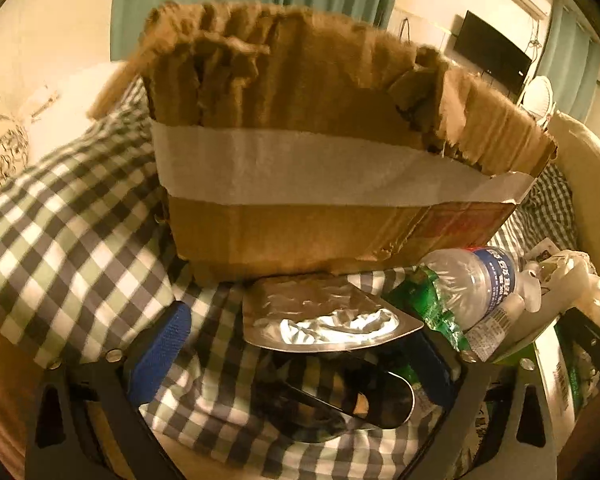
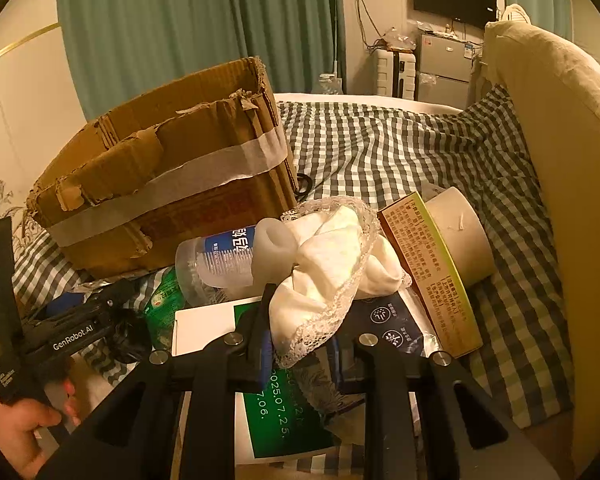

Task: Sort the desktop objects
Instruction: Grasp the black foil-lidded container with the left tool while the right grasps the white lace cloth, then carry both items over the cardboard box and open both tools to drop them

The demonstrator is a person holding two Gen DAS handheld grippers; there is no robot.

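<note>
The left claw [image 1: 296, 364] angles down over the checked bed cover [image 1: 72, 240], its pads spread wide around sunglasses [image 1: 340, 400] and a foil pouch [image 1: 324, 316]. The right claw [image 2: 300, 344] pinches a white lace-edged cloth [image 2: 332, 280] in the clutter beside the torn cardboard box [image 2: 164, 184], whose inside cannot be seen.

Left claw [image 1: 296, 364] spread wide over clutter on a checked bedcover [image 1: 72, 240]

A torn cardboard box [image 1: 300, 140] banded with pale tape [image 1: 300, 168] fills the middle. Just in front of it lies a crumpled silver foil pouch [image 1: 324, 320], between the claw's blue-padded fingers [image 1: 160, 352]. To the right lie a green wrapper [image 1: 432, 300] and a clear water bottle [image 1: 480, 284] on its side; nearer the camera sits a dark, shiny object [image 1: 356, 404], unclear.
</note>
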